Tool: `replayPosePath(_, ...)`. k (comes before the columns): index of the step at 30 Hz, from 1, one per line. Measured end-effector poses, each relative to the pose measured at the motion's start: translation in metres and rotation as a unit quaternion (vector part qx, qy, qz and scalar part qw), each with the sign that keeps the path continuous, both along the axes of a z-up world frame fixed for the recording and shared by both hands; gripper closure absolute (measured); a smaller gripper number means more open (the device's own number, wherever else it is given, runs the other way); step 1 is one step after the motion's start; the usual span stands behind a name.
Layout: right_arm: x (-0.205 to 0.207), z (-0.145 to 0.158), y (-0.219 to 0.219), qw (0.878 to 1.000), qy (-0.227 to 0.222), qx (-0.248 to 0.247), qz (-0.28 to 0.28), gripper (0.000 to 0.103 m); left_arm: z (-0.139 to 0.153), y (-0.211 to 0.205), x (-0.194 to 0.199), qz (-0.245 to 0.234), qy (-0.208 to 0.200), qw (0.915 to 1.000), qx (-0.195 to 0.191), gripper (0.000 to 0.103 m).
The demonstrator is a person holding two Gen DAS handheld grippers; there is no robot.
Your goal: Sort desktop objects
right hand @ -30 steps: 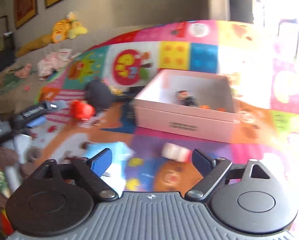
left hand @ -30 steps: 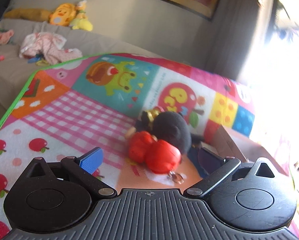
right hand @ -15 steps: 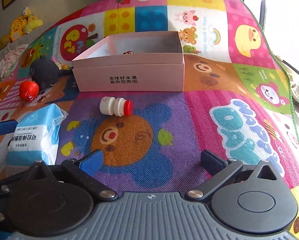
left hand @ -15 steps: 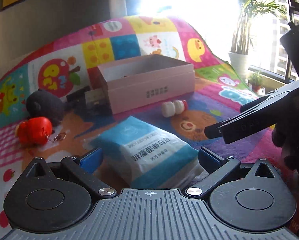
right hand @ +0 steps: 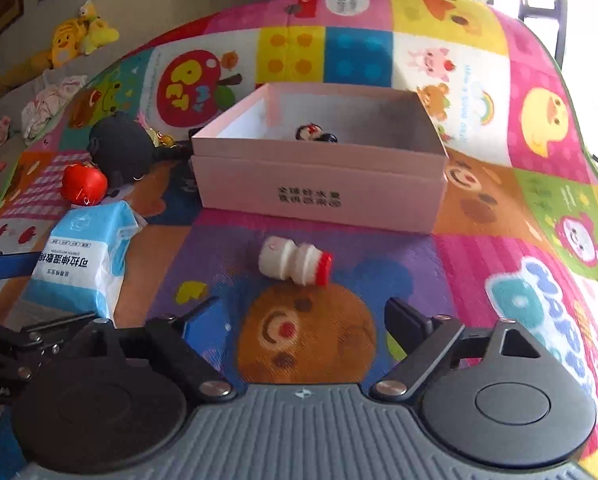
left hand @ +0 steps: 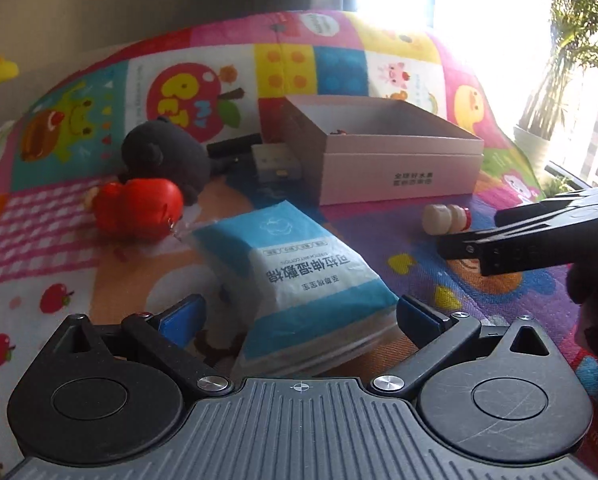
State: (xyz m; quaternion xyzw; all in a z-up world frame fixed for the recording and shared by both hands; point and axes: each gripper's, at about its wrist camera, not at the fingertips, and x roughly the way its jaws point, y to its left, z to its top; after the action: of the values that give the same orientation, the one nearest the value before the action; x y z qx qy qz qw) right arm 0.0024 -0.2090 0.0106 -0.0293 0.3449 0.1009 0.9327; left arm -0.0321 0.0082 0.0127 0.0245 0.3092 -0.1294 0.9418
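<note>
A blue-and-white packet (left hand: 299, 276) lies on the colourful play mat, and my left gripper (left hand: 299, 314) stands open around its near end, pads clear of it. Just ahead of my right gripper (right hand: 305, 316) a small white bottle with a red cap (right hand: 295, 262) lies on its side. The right jaws are closing with nothing between them. Behind the bottle stands an open pink box (right hand: 319, 188) with a small figure (right hand: 315, 134) inside. The right gripper's fingers (left hand: 479, 246) reach in from the right of the left wrist view.
A red plush toy (left hand: 139, 208) and a dark grey plush toy (left hand: 167, 156) lie left of the box, with a small beige box (left hand: 275, 162) between them and it. Beyond the mat's far left edge is a sofa with plush toys (right hand: 79, 36). A potted plant (left hand: 539, 136) stands by the window.
The left view swung from the red and grey plush toys over to the packet and came closer to it. The right gripper sank toward the bottle, and its jaws have narrowed.
</note>
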Motion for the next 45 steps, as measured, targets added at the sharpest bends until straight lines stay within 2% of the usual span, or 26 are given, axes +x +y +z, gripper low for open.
replayPosePath(3,0.020,-0.005,0.013,1.000,-0.002,-0.011,0.000,0.034,0.001,0.003,-0.002,0.004,0.007,0.9999,-0.011,0.000)
replayPosePath(5,0.027,-0.007,0.017,1.000,-0.003,-0.019,-0.005,0.056,0.001,0.002,-0.001,0.004,0.015,0.9998,-0.015,0.000)
replayPosePath(7,0.025,-0.005,0.015,1.000,-0.005,-0.021,-0.004,0.057,0.001,-0.001,-0.001,-0.003,0.018,0.9996,-0.022,0.000)
replayPosePath(10,0.014,-0.005,0.004,1.000,-0.005,-0.011,-0.009,0.057,0.002,-0.006,0.006,-0.004,0.024,0.9993,-0.027,0.000)
replayPosePath(13,-0.001,-0.007,-0.011,1.000,-0.006,-0.006,-0.016,0.057,0.006,-0.010,0.015,-0.011,0.043,0.9973,-0.058,0.000)
replayPosePath(15,-0.012,-0.007,-0.019,1.000,-0.011,-0.007,-0.022,0.057,0.008,-0.014,0.018,-0.042,0.067,0.9925,-0.093,0.000)
replayPosePath(18,-0.020,-0.008,-0.033,0.999,-0.013,0.008,-0.038,0.056,0.009,-0.025,0.015,-0.113,0.100,0.9793,-0.135,0.000)
replayPosePath(20,-0.019,-0.008,-0.040,0.998,-0.010,0.023,-0.049,0.050,0.012,-0.033,0.007,-0.155,0.102,0.9731,-0.137,0.000)
replayPosePath(22,-0.017,-0.008,-0.042,0.998,-0.009,0.030,-0.057,0.045,0.019,-0.038,-0.004,-0.170,0.071,0.9767,-0.111,0.000)
replayPosePath(25,-0.018,-0.007,-0.041,0.998,-0.014,0.026,-0.057,0.031,0.028,-0.036,-0.011,-0.152,0.020,0.9863,-0.060,0.000)
replayPosePath(29,-0.018,-0.007,-0.042,0.998,-0.013,0.030,-0.060,0.029,0.026,-0.023,0.002,-0.076,-0.003,0.9970,-0.016,0.000)
replayPosePath(31,-0.018,-0.008,-0.042,0.998,-0.013,0.031,-0.062,0.028,0.021,-0.013,0.011,-0.041,0.005,0.9990,-0.016,0.000)
replayPosePath(33,-0.018,-0.008,-0.041,0.998,-0.014,0.030,-0.062,0.026,0.016,-0.004,0.017,-0.025,0.013,0.9992,-0.029,0.000)
replayPosePath(36,-0.019,-0.007,-0.041,0.997,-0.017,0.029,-0.064,0.021,0.010,-0.001,0.021,-0.030,0.032,0.9980,-0.047,0.000)
replayPosePath(45,-0.020,-0.006,-0.042,0.997,-0.020,0.032,-0.067,0.018,0.009,-0.003,0.015,-0.032,0.031,0.9983,-0.038,0.000)
